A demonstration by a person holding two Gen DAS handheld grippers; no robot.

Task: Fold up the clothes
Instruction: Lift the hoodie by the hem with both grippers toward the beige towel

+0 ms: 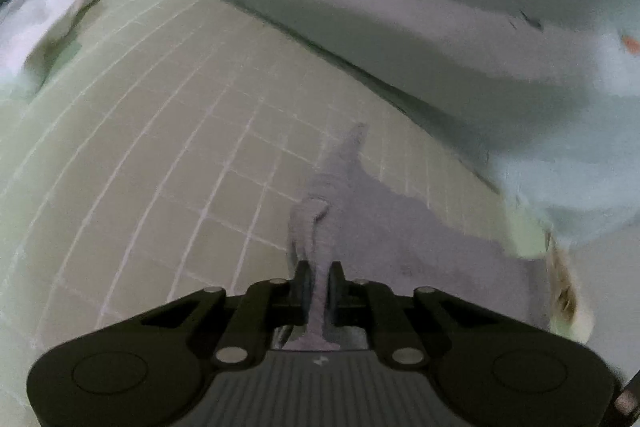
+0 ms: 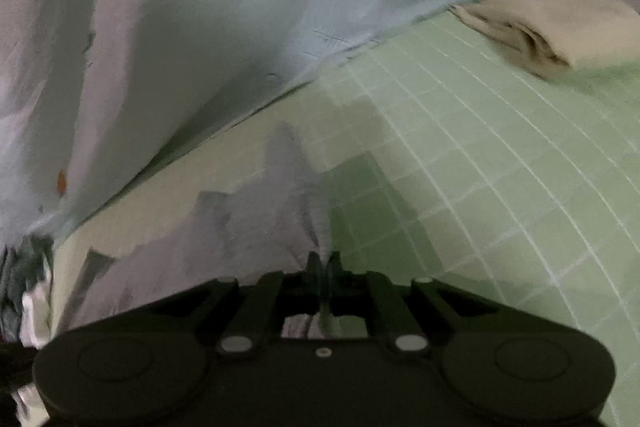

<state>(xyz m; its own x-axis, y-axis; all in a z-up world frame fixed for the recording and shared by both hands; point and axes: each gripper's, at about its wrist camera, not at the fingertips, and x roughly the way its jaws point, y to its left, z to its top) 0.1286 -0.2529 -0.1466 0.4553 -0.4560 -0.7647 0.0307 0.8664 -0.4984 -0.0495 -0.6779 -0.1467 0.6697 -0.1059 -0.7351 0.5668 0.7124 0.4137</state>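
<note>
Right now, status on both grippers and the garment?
Left gripper shut on pale blue garment. Right gripper shut on it too. Folded beige cloth on green grid mat, clear.

Right gripper (image 2: 323, 261) pinches pale blue garment (image 2: 208, 27) over green gridded mat (image 2: 460, 155).

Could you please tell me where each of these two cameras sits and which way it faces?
Left wrist: sits behind the left gripper, looking down its fingers at the green grid mat; shut on pale blue garment.
Right wrist: sits behind the right gripper, same downward tilt, shut on that garment; folded beige cloth beyond.
Shared: mat and garment.
</note>
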